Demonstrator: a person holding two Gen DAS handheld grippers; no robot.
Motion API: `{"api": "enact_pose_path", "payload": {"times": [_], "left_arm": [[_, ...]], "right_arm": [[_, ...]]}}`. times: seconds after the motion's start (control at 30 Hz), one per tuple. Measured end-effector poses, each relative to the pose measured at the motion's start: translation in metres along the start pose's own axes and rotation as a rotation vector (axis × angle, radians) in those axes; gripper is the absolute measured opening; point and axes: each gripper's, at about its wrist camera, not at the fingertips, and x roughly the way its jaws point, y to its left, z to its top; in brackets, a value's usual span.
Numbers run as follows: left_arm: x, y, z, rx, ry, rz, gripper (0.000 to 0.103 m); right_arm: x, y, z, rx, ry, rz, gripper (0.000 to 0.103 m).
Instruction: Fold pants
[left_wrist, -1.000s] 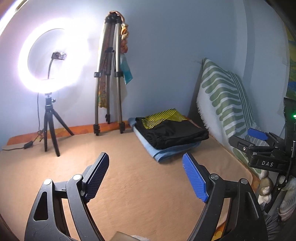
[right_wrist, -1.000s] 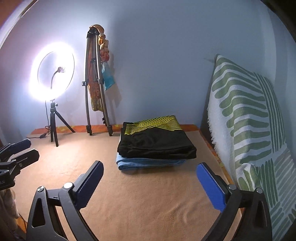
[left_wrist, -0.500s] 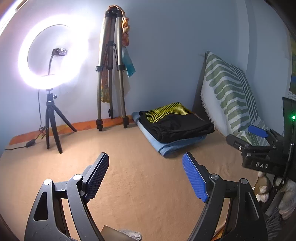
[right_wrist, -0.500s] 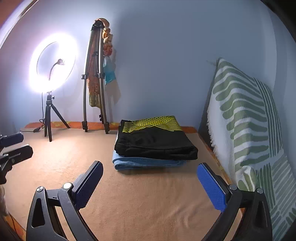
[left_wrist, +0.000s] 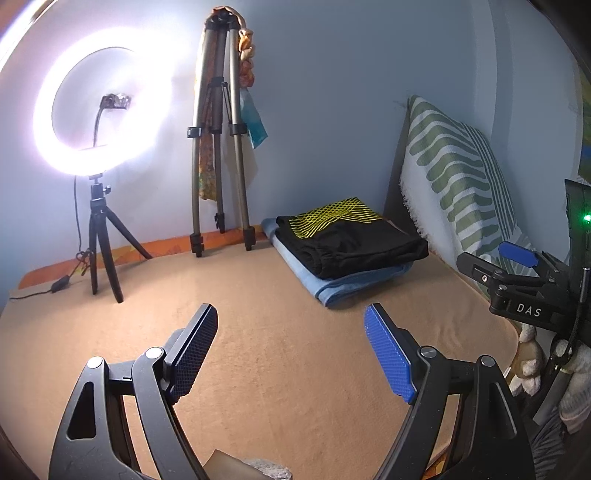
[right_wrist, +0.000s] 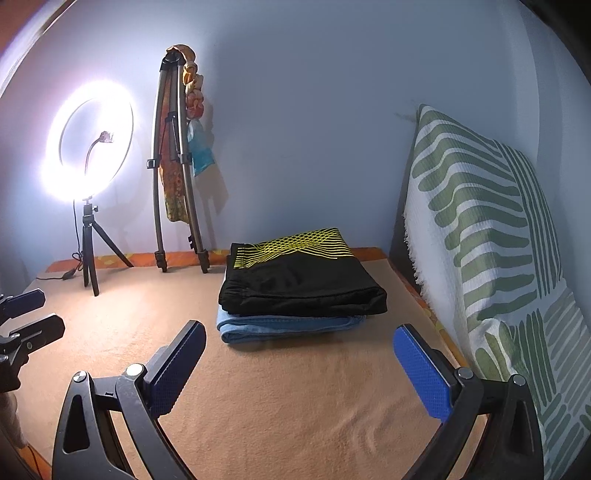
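Folded black pants with a yellow line pattern lie on top of folded light blue jeans at the back of the tan bed cover. The same stack shows in the left wrist view, black pants on blue jeans, at the right back. My left gripper is open and empty over bare cover, well short of the stack. My right gripper is open and empty just in front of the stack. The right gripper's body shows at the right edge of the left view.
A lit ring light on a small tripod and a folded grey tripod with cloths hung on it stand at the back wall. A green and white striped pillow leans along the right side. The left gripper's fingers show at the left edge.
Both grippers stayed open and empty. Both views have shifted slightly, so the stack sits a little lower and further right in the left view. The clothes have not moved.
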Motion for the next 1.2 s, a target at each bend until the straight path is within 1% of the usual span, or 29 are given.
{"api": "enact_pose_path", "payload": {"times": [0.6,1.2], "left_arm": [[-0.0064,0.0006,-0.0002,0.002,-0.008,0.017,0.082],[-0.0094,-0.0033,-0.0004,0.014,-0.01,0.008,0.082]], "right_arm": [[-0.0019,0.0045,-0.0009,-0.009,0.0,0.002,0.103],[-0.006,0.0065,-0.0015,-0.015,-0.002,0.002,0.103]]}}
